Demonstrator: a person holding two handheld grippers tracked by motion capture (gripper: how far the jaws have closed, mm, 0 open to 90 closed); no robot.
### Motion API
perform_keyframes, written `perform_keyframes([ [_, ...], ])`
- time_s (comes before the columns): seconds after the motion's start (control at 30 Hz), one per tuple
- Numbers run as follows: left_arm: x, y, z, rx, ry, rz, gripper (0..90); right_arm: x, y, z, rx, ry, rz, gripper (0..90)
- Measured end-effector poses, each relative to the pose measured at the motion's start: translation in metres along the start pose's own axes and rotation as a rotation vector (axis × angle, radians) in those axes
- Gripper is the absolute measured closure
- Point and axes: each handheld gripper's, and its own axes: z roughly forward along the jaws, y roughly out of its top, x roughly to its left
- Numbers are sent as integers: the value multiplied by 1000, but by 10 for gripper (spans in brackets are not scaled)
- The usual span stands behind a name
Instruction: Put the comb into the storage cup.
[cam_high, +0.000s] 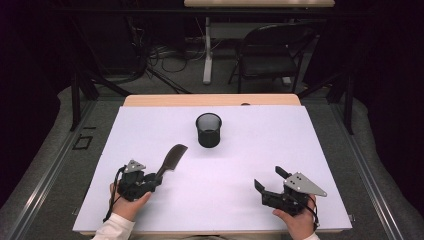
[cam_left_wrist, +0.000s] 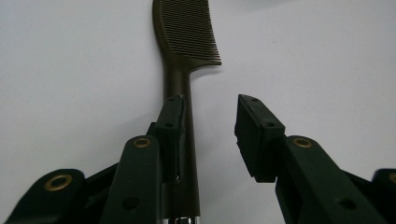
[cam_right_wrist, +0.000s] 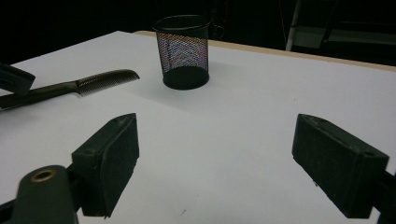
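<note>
While both claws gape | one comb (cam_left_wrist: 184, 42) | one mesh cup (cam_high: 208, 129)

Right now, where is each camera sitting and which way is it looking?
High view: above the table, looking down; both hands, left gripper, right gripper.
Left gripper view: on that gripper, along open jaws; comb handle against one.
Right gripper view: along open jaws toward mesh cup.
All share the comb.

comb (cam_high: 170, 158) on table (cam_high: 300, 150); cup (cam_high: 208, 129) behind
</note>
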Motion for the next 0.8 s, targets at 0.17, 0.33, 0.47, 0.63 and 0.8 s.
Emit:
perform_keyframes([
  [0.17,1,1,0,-15,-5,-7,521,0,0,0,1,0,0,146],
  [0.33,2,2,-3,-27,-4,-10,460,0,0,0,2,1,-1,146],
  [0.47,7,4,-7,-32,3,-25,434,0,0,0,1,1,1,147],
  [0.63,14,5,-8,-55,4,-17,406,1,0,0,2,2,-1,146],
  [0.8,16,8,-8,-58,-4,-14,394,0,0,0,3,1,-3,146],
])
